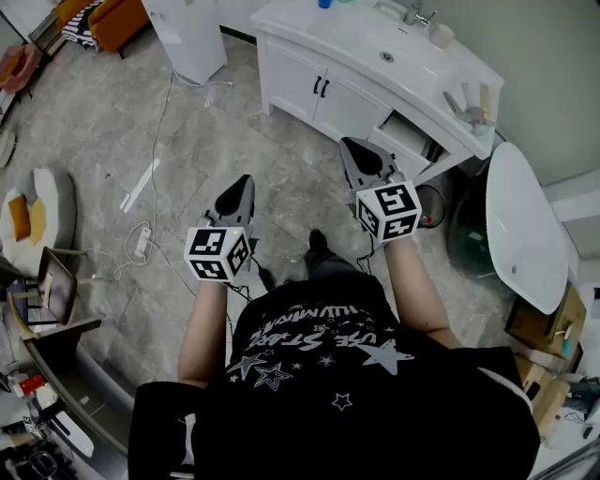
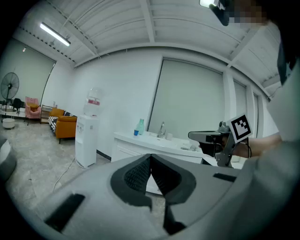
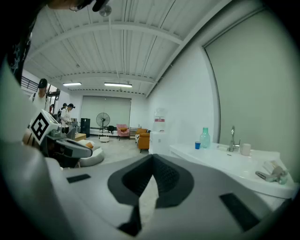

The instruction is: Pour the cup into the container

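**Head view.** The person stands on a grey marble-patterned floor (image 1: 234,122) and holds both grippers out in front. The left gripper (image 1: 245,181) and the right gripper (image 1: 350,143) both point toward a white vanity tabletop (image 1: 319,28). The small blue cup (image 1: 325,3) stands at the far edge of that tabletop, cut off by the top of the frame. It is well apart from both sets of fingers. The person's black shirt (image 1: 319,366) carries white stars and a line of white lettering, seen upside down and too distorted to read.

**Left gripper view.** The fingers (image 2: 140,173) are closed tip to tip, and nothing is between them. The cup (image 2: 135,132) sits far beyond them on the tabletop, above and slightly left of the fingertips. It is a short, opaque blue tumbler, standing upright. Just beside it, on its right, is a taller pale-green bottle (image 2: 141,126). A tap (image 2: 162,129) rises further right. Left of the vanity stands a white water dispenser (image 2: 86,140), and the red label on its bottle is too small to read.

**Right gripper view.** Here too the fingers (image 3: 164,176) are shut against each other and hold nothing. The cup (image 3: 197,145) is well off to the right of the fingertips, upright near the tabletop's far end. The green bottle (image 3: 205,137) touches or almost touches its right side. A white mug-like vessel (image 3: 245,149) stands past the tap.
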`<state>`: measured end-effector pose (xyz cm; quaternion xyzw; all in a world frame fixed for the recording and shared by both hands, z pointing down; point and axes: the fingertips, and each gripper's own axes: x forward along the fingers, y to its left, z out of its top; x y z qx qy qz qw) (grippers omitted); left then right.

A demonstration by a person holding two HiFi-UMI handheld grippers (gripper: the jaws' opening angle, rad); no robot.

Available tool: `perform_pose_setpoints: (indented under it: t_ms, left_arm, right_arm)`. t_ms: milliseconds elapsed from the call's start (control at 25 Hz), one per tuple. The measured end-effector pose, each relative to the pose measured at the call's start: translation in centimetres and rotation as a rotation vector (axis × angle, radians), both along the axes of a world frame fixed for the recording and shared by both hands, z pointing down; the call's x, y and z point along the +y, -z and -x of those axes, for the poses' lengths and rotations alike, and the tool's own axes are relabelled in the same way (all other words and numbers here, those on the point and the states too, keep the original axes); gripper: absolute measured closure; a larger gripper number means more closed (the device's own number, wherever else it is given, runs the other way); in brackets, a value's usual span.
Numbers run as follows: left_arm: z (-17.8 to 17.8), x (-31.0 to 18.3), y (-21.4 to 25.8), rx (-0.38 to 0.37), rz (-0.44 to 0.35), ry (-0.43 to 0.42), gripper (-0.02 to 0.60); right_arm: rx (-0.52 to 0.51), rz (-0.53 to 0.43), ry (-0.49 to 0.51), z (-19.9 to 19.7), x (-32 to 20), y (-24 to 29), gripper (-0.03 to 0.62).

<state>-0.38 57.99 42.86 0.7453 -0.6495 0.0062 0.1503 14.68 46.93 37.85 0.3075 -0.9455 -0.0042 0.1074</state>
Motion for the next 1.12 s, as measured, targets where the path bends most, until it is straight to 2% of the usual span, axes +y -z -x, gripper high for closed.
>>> perform_pose_setpoints:
  t_ms: [320,720,1040,1120]
  left_arm:
    - [0.4,-0.1,0.8,-0.01,-0.013,0.006,0.571]
    - [1.2,1.4,-0.6,-0.007,0.024,0.023,0.571]
    - [2.4,-0.6,-0.6,-0.004,0.023,0.047,0.571]
    - [2.6,-1.9,-0.5,-0.006,0.022,0.048,0.571]
  right_arm:
    - [-0.006,-0.002,0.008,0.5,0.2,0.2,0.588]
    - [-0.036,0.034,0.007,1.2,0.7,-1.1,0.588]
    - [-0.058,0.026,-0.009,2.1,-2.3,-1.2,0.586]
    - [-0.069,0.035,-0.003,2.6,-3.6,-1.5,0.54]
